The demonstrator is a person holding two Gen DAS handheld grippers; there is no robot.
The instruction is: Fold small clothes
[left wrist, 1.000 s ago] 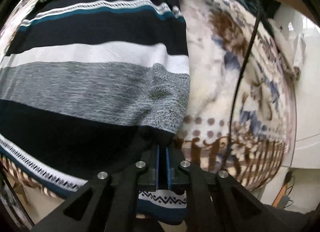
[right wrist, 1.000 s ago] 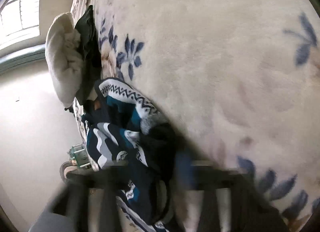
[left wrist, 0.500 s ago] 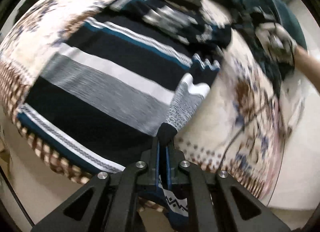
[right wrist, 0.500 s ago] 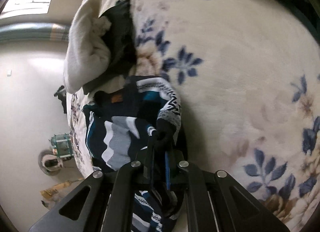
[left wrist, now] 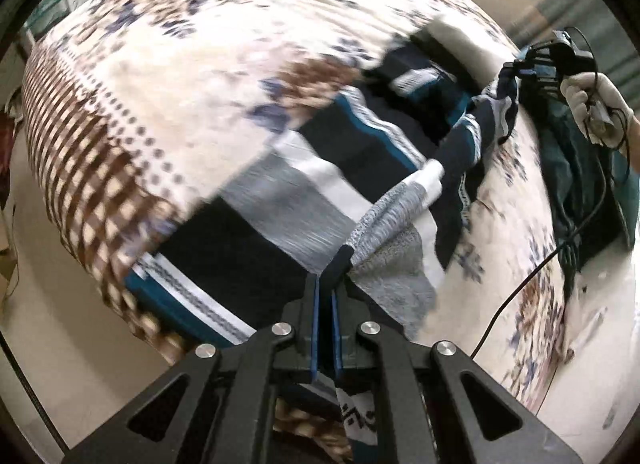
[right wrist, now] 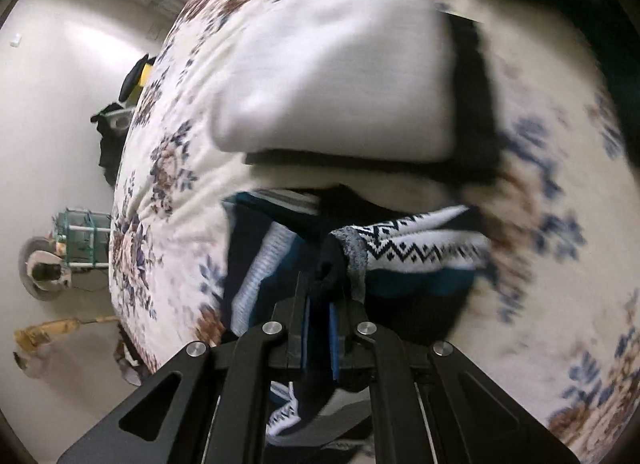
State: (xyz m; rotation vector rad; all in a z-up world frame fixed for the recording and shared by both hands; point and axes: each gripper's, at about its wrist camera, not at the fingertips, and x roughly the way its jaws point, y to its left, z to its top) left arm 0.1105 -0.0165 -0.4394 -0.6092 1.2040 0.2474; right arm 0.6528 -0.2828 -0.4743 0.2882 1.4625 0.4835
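Observation:
A striped knit sweater (left wrist: 288,199), navy, grey, white and teal, lies on a floral blanket (left wrist: 180,75). My left gripper (left wrist: 325,284) is shut on its near edge, lifting a grey and navy fold. My right gripper (right wrist: 320,288) is shut on another part of the sweater (right wrist: 404,256), by a white zigzag band. In the left wrist view the right gripper (left wrist: 520,75) is at the far right, held by a gloved hand, with the sweater stretched between the two grippers.
A white pillow (right wrist: 340,75) on a dark cloth (right wrist: 476,103) lies beyond the sweater. A dark teal garment (left wrist: 576,167) sits at the right. A black cable (left wrist: 560,248) runs across the blanket. The bed edge (left wrist: 80,191) and floor (right wrist: 60,143) lie left.
Both grippers have lifted and swung with the sweater. The sweater edge now rises off the blanket and stretches between them. The pillow is now close ahead of the right gripper.

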